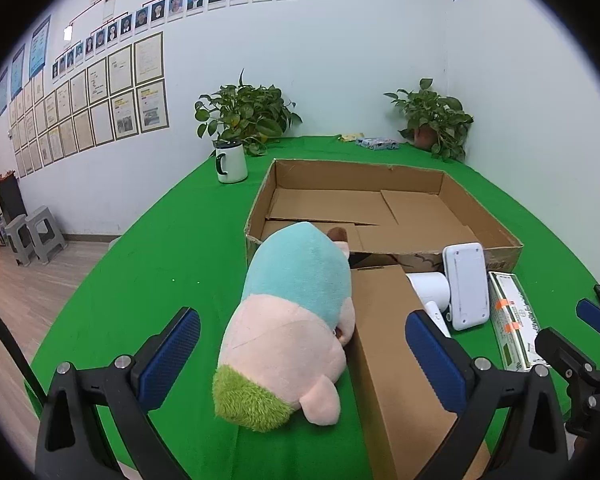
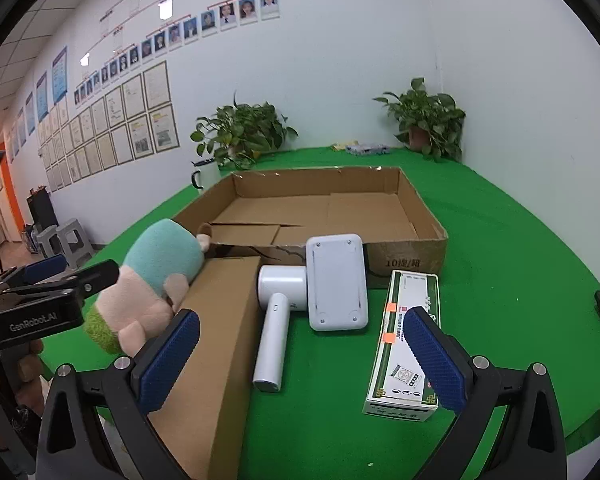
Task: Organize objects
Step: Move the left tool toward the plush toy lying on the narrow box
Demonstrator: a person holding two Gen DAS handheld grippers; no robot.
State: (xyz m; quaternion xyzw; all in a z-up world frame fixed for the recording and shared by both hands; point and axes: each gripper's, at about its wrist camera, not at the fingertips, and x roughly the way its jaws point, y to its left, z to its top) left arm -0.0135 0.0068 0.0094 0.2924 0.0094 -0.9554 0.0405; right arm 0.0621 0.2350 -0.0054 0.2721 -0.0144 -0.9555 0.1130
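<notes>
A: What sits furthest left?
B: The plush toy (image 1: 288,320), lying on the green table (image 1: 160,264) against the closed carton (image 2: 220,320). The left gripper (image 1: 302,354) hangs over it, jaws wide, gripping nothing.
A: And rightward?
B: The white dryer (image 2: 276,320), the white device (image 2: 336,282), then the green-white box (image 2: 408,344). The right gripper (image 2: 300,356) is spread wide, empty. The open tray box (image 2: 404,252) stands behind.
</notes>
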